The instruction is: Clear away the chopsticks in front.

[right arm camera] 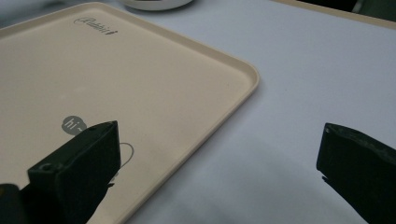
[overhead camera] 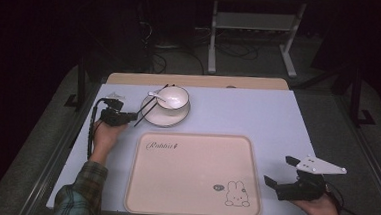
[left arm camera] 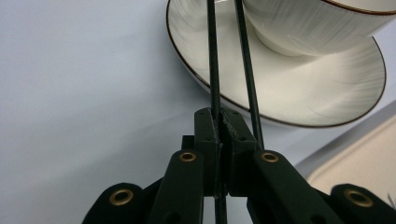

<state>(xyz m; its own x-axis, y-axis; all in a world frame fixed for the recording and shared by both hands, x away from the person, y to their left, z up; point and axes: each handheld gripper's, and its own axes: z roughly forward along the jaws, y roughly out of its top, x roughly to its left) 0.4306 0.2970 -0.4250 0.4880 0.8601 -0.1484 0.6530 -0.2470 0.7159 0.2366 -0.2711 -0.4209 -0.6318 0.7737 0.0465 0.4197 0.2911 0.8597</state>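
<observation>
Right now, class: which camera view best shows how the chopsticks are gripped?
The left gripper view: the left gripper is shut on one of the chopsticks; the other passes beside it. The high view shows them small, leaning on the bowl. The right gripper view looks at the tray.

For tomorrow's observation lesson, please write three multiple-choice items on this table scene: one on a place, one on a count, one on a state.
1. Where does the bowl stand?
A. on the saucer
B. on the tray
C. on the floor

2. How many chopsticks lean on the saucer's rim?
A. one
B. two
C. four

3. How is the left gripper?
A. wide open over the tray
B. shut on one chopstick
C. shut on the spoon

Answers:
1 A, the bowl sits on the saucer beyond the tray in the high view.
2 B, two dark sticks cross the rim in the left gripper view.
3 B, its jaws pinch the left stick, while the other passes beside them; the right gripper stands open near the tray.
</observation>
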